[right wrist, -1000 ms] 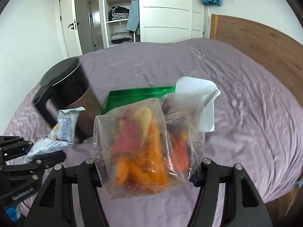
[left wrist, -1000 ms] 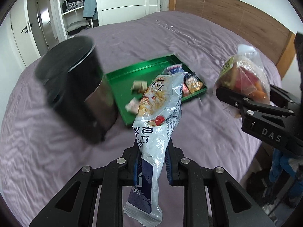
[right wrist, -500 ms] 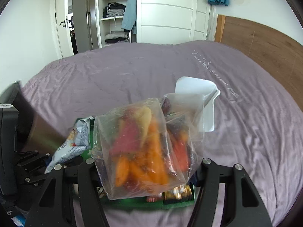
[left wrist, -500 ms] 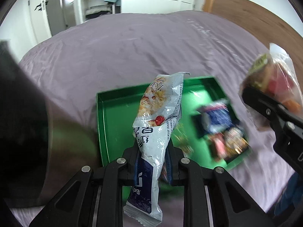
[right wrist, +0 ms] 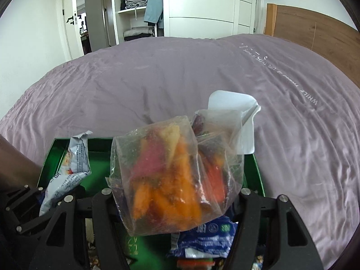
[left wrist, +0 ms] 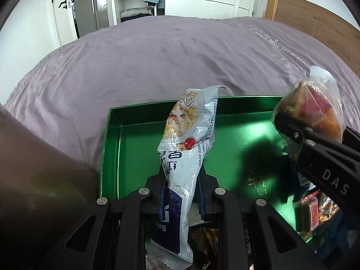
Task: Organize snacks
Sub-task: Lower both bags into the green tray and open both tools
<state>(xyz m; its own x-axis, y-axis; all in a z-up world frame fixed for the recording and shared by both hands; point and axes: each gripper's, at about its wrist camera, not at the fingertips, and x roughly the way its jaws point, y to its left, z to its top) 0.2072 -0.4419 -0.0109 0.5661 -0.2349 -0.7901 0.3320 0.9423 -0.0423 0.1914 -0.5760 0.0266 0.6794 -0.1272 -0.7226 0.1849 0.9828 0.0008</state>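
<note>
My left gripper [left wrist: 181, 193] is shut on a white-and-blue snack packet [left wrist: 186, 148] and holds it upright above the green tray [left wrist: 139, 139]. My right gripper [right wrist: 173, 204] is shut on a clear bag of orange and red snacks [right wrist: 171, 180] with a white clip at its top, held over the tray's right part [right wrist: 254, 177]. The bag and right gripper show at the right of the left wrist view [left wrist: 312, 114]. The packet shows at the left of the right wrist view [right wrist: 72, 166]. Several small wrapped snacks [left wrist: 312, 209] lie in the tray's near right corner.
The tray lies on a bed with a purple cover [left wrist: 157, 63]. A dark metal kettle [left wrist: 33, 180] stands close at the left of the tray. A wooden headboard [right wrist: 315, 36] is at the right, and a white wardrobe with open shelves [right wrist: 139, 11] is behind.
Both grippers have moved forward and over the tray with their snacks held. The tray has grown larger in view and the kettle has slid off to the left edge.
</note>
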